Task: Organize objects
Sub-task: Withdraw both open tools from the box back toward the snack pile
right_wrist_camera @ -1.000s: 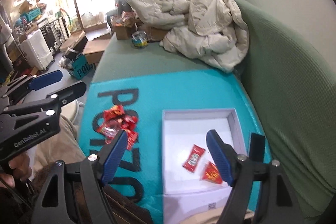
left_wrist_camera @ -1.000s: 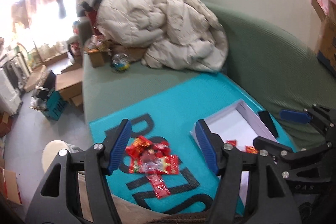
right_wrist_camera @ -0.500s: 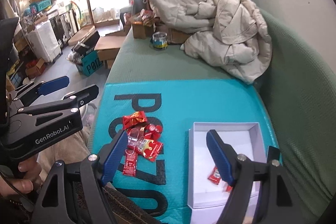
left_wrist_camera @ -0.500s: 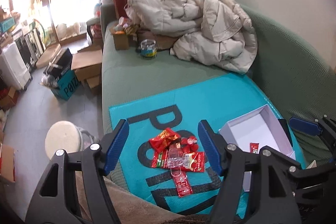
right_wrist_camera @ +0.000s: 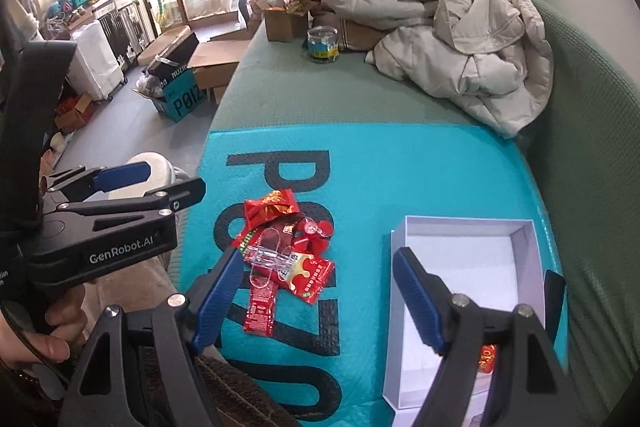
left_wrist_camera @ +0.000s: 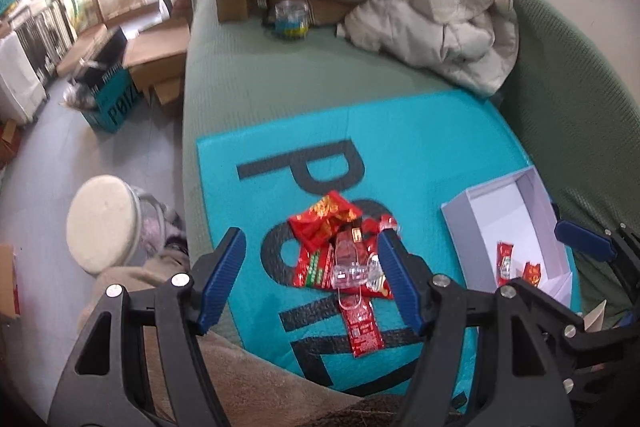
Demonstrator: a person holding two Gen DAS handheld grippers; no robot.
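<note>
Both the left gripper (left_wrist_camera: pixel 312 273) and the right gripper (right_wrist_camera: pixel 318 291) hang spread wide and empty above the teal mat (right_wrist_camera: pixel 400 163); two red packets (left_wrist_camera: pixel 505 263) already lie in the white box (left_wrist_camera: pixel 516 211); the larger pile of red packets (right_wrist_camera: pixel 286 247) with a clear clip sits on the mat beside the box, so most sorting seems left

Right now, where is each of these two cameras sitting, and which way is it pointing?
Left wrist: rides the left gripper, looking along its open blue fingers at the red snack pile; the right gripper shows at right.
Right wrist: rides the right gripper, facing pile and white box; the left gripper shows at left.
Shared: pile, box, teal mat.
</note>
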